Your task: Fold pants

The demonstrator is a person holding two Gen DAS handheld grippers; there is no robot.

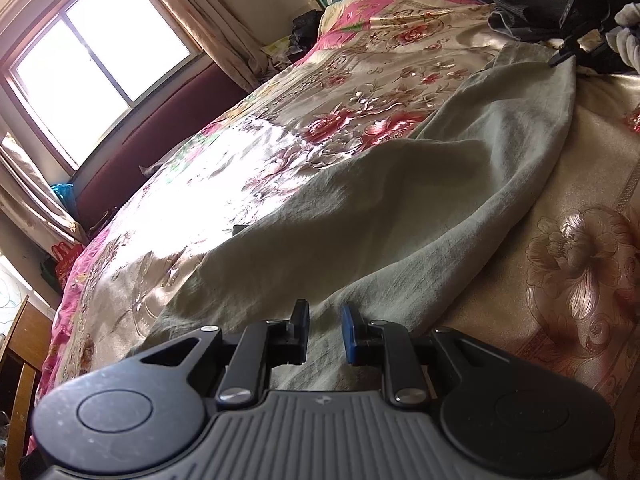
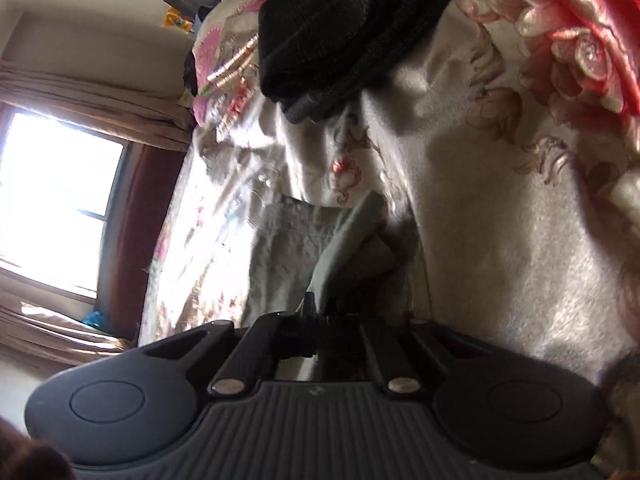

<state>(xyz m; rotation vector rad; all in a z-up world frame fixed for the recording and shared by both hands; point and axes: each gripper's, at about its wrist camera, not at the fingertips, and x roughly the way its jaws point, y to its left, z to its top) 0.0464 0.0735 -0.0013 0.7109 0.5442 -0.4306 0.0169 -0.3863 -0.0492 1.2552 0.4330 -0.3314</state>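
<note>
Pale green pants [image 1: 420,208] lie stretched across a floral bedspread [image 1: 340,92], running from my left gripper up to the far right. The left gripper [image 1: 325,330] sits at their near end, jaws narrow, with a bunch of the cloth caught between the pads; creases fan out from it. At the pants' far corner the right gripper [image 1: 558,58] touches down. In the right wrist view a strip of the green pants [image 2: 344,240] runs down into the right gripper [image 2: 318,314], whose jaws are shut on the edge. That view is blurred and its right finger is in shadow.
Dark clothes [image 2: 340,20] are piled on the bed just beyond the pants' far end, also seen as dark clothes [image 1: 516,12]. A bright window [image 1: 100,60] with curtains faces the bed's left side. A wooden chair [image 1: 20,360] stands at the lower left.
</note>
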